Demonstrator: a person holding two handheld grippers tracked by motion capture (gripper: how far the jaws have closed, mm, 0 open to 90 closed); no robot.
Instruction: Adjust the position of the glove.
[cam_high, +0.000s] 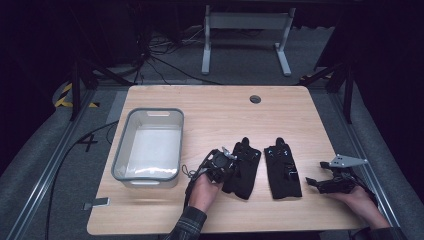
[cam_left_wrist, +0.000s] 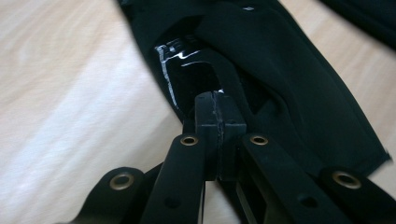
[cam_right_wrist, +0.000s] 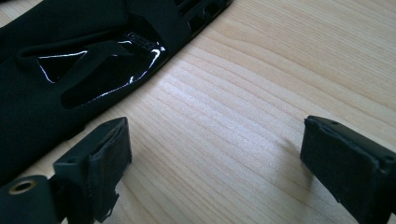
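I work in a laboratory-style recording space, not a home. My wooden desktop (cam_high: 210, 115) has a round cable port (cam_high: 255, 99) near its far edge and stands on grey carpet-like flooring (cam_high: 30, 165). Metal rails (cam_high: 45, 170) run along both sides of it. Loose black cables (cam_high: 150, 57) trail across the floor behind, beside the white legs of a second desk frame (cam_high: 245, 35). Yellow-and-black hazard tape (cam_high: 64, 95) marks the floor at the left, and the surroundings are dark.
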